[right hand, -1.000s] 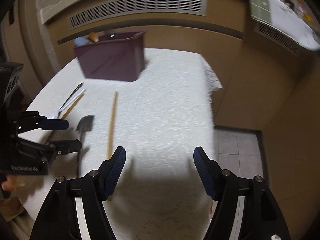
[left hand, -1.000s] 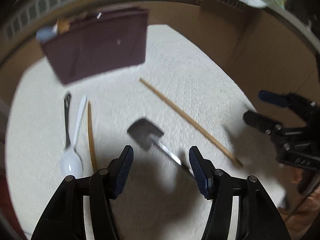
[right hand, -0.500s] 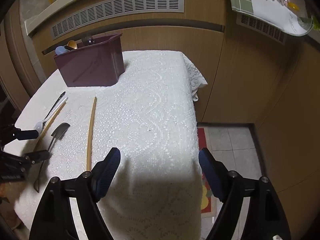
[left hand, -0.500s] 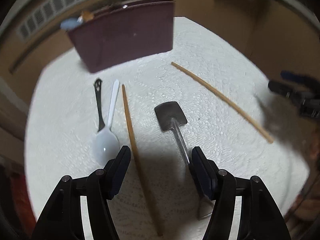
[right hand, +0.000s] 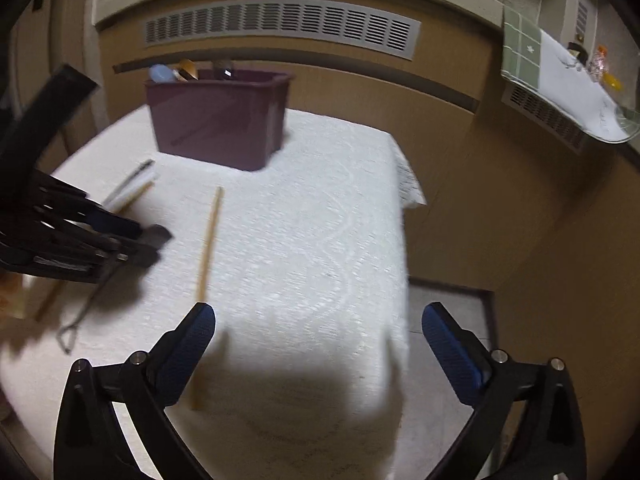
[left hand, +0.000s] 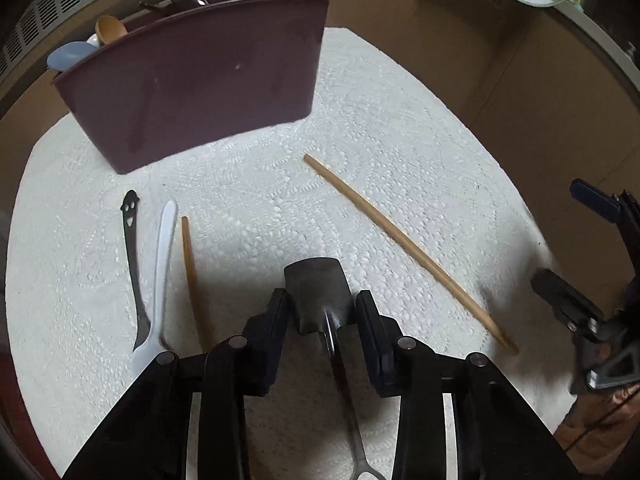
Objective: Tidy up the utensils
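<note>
Fingers of the left gripper [left hand: 322, 312] close around the blade of a small metal spatula [left hand: 318, 288], whose handle trails back over the white lace tablecloth [left hand: 400, 128]. Beside it lie two wooden chopsticks [left hand: 404, 244], a white spoon [left hand: 158, 276] and a black spoon [left hand: 132, 252], all short of the maroon utensil bin [left hand: 192, 80]. Off to the side, the right gripper [right hand: 318, 348] hangs wide open above the cloth, holding nothing.
</note>
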`<control>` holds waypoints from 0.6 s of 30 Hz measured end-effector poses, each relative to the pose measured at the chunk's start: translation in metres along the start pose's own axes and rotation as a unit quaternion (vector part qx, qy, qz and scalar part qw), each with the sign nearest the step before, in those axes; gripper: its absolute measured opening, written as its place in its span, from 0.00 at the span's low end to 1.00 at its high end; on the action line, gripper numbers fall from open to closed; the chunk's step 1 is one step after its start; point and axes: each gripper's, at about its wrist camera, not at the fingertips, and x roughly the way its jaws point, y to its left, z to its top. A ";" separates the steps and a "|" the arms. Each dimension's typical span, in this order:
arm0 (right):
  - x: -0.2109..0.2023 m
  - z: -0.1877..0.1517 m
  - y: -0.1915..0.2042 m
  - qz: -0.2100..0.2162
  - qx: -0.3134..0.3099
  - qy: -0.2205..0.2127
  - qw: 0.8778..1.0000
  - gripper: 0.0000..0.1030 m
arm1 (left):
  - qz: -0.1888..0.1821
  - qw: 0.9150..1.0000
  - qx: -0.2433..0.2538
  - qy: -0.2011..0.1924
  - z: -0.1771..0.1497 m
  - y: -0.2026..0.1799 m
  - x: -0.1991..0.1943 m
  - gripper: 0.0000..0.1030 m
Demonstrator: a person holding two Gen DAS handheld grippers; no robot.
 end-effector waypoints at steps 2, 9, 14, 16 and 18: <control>-0.002 0.007 0.002 0.063 0.012 -0.002 0.998 1.00 | 0.012 1.000 -0.003 -0.027 -0.008 0.002 -0.007 0.35; 0.044 0.034 0.044 0.135 -0.021 0.073 0.988 0.25 | 0.011 0.992 -0.037 -0.122 -0.045 0.025 -0.058 0.35; 0.087 0.052 0.066 0.138 -0.025 0.113 0.984 0.10 | 0.025 0.986 -0.045 -0.157 -0.050 0.038 -0.079 0.35; 0.096 0.058 0.070 0.115 -0.026 0.118 0.986 0.06 | 0.015 0.985 -0.053 -0.162 -0.051 0.045 -0.083 0.35; 0.095 0.059 0.073 0.101 -0.029 0.121 0.987 0.05 | 0.010 0.984 -0.059 -0.165 -0.051 0.049 -0.083 0.35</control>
